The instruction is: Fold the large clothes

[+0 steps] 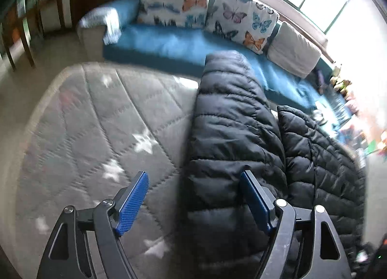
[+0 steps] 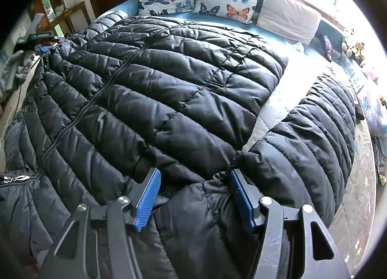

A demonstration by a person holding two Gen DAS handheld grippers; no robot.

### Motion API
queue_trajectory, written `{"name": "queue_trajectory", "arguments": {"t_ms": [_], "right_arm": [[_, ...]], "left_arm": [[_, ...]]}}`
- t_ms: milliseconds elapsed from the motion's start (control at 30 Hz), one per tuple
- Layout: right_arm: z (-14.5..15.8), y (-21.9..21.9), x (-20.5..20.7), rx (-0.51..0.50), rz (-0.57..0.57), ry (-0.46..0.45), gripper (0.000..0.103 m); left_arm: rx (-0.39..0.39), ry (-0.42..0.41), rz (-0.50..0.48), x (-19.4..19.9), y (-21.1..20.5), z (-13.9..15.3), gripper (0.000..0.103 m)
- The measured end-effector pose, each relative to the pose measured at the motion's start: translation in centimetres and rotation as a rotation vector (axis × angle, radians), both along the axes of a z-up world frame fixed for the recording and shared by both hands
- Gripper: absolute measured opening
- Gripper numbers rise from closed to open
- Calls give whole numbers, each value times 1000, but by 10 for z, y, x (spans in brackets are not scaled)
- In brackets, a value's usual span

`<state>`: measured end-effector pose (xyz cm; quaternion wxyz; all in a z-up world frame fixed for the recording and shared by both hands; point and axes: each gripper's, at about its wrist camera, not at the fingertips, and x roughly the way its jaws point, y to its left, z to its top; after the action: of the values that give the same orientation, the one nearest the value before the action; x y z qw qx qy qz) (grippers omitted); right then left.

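Black puffer jacket (image 2: 150, 90) spread flat on grey quilted star mat (image 1: 96, 119), sleeve (image 2: 309, 138) out to its right. Right gripper (image 2: 193, 196) released, over armpit seam. Left gripper (image 1: 193, 201) released, at jacket edge.

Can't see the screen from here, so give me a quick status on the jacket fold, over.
Left gripper open, over jacket sleeve. Right gripper open, above black puffer jacket. Jacket spread on quilted mat, unfolded. Nothing obstructing.

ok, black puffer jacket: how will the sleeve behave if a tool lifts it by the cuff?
The sleeve is likely floppy: it already curves limply on the quilted mat. Probably light, given the puffy baffles. The shiny shell may slip between the right tool pads.
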<state>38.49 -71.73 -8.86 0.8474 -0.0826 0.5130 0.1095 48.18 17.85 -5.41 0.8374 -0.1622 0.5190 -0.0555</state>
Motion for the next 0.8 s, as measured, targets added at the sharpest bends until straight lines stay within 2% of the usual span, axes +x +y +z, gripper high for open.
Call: {"name": "queue_trajectory", "arguments": {"t_ms": [67, 100, 133, 167, 233, 267, 367, 400, 500, 567, 600, 667, 700, 800], "right_arm": [[-1, 1, 0, -10, 5, -2, 65], [-1, 2, 1, -14, 4, -1, 65], [-2, 3, 1, -21, 3, 0, 65], [-2, 4, 1, -25, 2, -1, 66], [-2, 6, 2, -37, -1, -2, 66], [-2, 7, 2, -42, -3, -3, 66], [-1, 12, 3, -64, -9, -7, 66], [0, 12, 3, -69, -9, -9, 66], [1, 12, 4, -58, -16, -20, 66], [-5, 14, 8, -62, -15, -28, 67], [-8, 15, 9, -70, -12, -28, 70], [-13, 21, 11, -106, 2, -42, 72], [-12, 24, 10, -120, 6, -47, 72], [5, 14, 3, -61, -9, -70, 72]], "left_arm": [[-123, 22, 16, 6, 10, -16, 80], [-179, 27, 22, 7, 14, -23, 70], [-225, 18, 18, 6, 16, -28, 51], [-247, 4, 2, 6, 16, -30, 41], [-209, -52, -29, -1, 10, -24, 18], [-174, -91, -34, -6, 7, -16, 10], [-92, -212, 18, -28, 10, 14, 7], [-31, -278, 64, -41, 17, 30, 7], [69, -367, 135, -76, 38, 54, 7], [120, -341, 149, -82, 49, 50, 7], [136, -303, 151, -81, 55, 41, 8], [133, -210, 169, -78, 65, 19, 9], [129, -176, 183, -77, 69, 10, 12], [115, -164, 200, -83, 71, 8, 12]]}}
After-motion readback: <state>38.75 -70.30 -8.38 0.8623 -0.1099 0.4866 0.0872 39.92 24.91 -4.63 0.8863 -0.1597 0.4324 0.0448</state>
